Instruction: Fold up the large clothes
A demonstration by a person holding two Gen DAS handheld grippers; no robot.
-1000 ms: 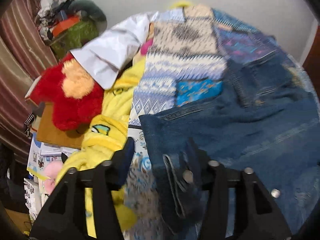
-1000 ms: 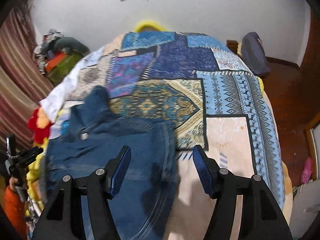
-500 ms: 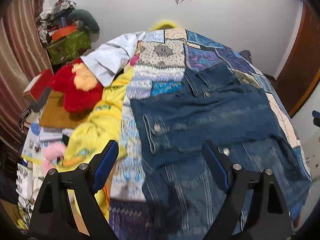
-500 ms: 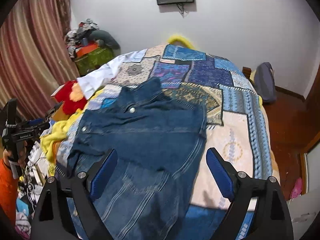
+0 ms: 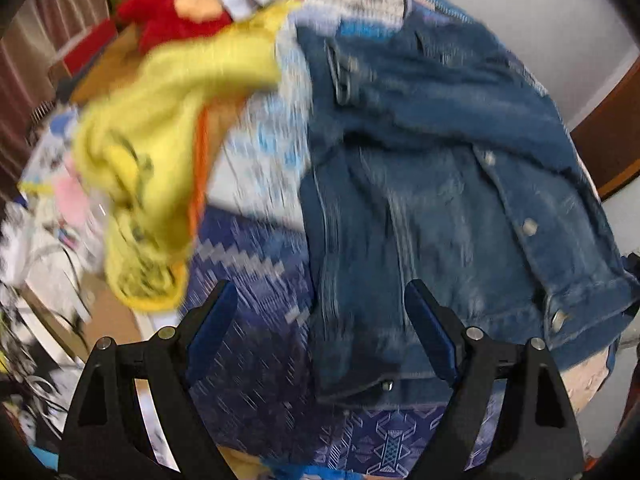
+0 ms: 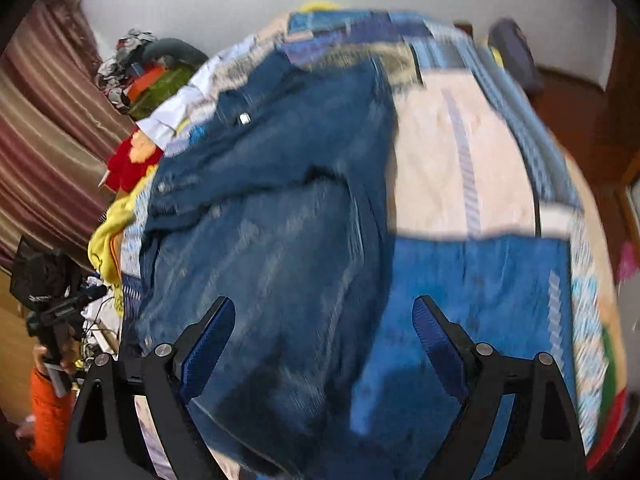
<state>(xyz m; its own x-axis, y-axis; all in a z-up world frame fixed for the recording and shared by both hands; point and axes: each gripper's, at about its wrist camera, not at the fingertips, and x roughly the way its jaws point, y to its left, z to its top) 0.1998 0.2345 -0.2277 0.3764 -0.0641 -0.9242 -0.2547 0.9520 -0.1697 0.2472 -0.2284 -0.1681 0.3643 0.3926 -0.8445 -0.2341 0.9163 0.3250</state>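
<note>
A patchwork bedspread (image 6: 472, 152) covers the bed and carries nearly everything in view; along its left edge a heap of yellow cloth (image 5: 168, 128) and a red plush toy (image 5: 168, 12) crowd the side, well clear of the work. On the left half of the spread lies the denim jacket (image 6: 272, 208), spread mostly flat, its collar end away from the cameras and its hem at the near edge, so its long axis runs roughly straight out from both tools. In the left wrist view a band of denim lies folded across its upper part, with a buttoned placket (image 5: 528, 228) slanting down to the lower right corner. The left gripper (image 5: 322, 334) hangs above the near left corner of the hem, its jaws spread wide with nothing between them; the left pad is over the bedspread, the right one over denim. The right gripper (image 6: 324, 344) is equally wide and empty, straddling the jacket's right side edge with the blue patch (image 6: 480, 300) under its right finger. Judging by this, each hand sits nearest its own hem corner, so the next fold would probably carry the hem toward the collar.
</note>
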